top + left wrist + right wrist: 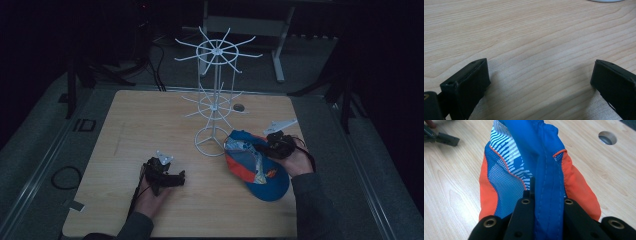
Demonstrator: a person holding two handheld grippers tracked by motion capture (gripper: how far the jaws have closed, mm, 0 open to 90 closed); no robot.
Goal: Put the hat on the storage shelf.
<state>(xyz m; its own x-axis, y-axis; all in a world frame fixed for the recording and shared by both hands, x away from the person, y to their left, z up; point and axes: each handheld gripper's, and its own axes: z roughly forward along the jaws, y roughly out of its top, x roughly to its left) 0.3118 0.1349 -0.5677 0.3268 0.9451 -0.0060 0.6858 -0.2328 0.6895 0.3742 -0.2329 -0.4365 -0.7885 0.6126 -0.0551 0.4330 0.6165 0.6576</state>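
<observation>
A blue and orange cap (255, 165) with mesh and striped panels hangs at the right of the wooden table, its peak toward the front edge. My right gripper (272, 146) is shut on the cap's blue band (547, 185), which runs up between the two black jaws in the right gripper view. The cap is partly lifted off the wood. A white wire hat stand (216, 95) with two rings of spokes rises just left of the cap. My left gripper (172, 178) rests near the front left, open, with bare wood between its fingers (469, 82).
The stand's round base (212, 140) sits beside the cap's edge. A round cable hole (239, 107) lies in the table (150, 115) behind the stand. Dark floor, cables and a desk frame surround the table.
</observation>
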